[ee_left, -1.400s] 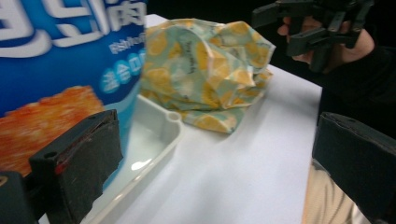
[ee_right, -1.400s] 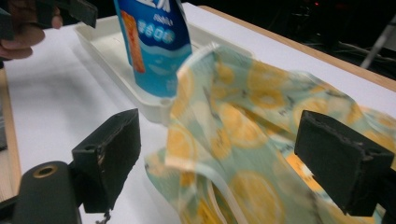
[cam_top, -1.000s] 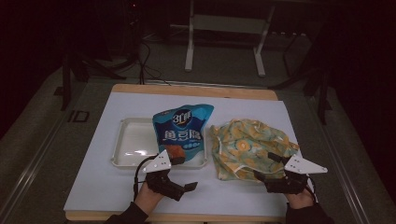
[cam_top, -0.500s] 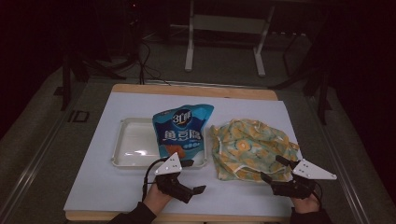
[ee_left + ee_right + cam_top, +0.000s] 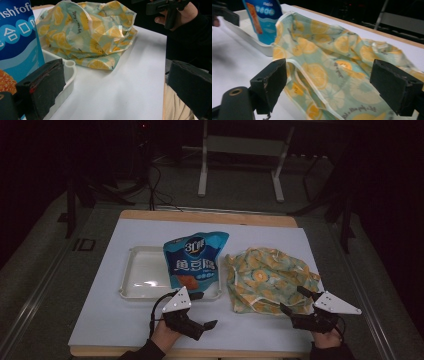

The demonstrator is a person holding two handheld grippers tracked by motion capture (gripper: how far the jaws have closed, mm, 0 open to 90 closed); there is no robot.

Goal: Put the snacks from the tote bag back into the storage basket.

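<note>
Two grippers hovered over the near edge of the desk point(image 5: 125, 325), both with jaws spread wide and holding nothing. The left gripper point(image 5: 197, 310) sat just near of the white tray point(image 5: 137, 270); the right gripper point(image 5: 295, 301) pointed at the near right hem of the crumpled lemon-print bag point(image 5: 267, 277), which lay on the desk right of the tray, touching or nearly touching its right rim. In the right gripper view the jaws straddled a folded seam of that bag point(image 5: 342, 75) without contact. A pinch there would likely catch several layers at once, so the mouth might not open, or the whole bag could drag. Farther off, the blue fish tofu pouch point(image 5: 195, 260) leaned half across the tray's right part; a tug on the bag might knock it over.
</note>
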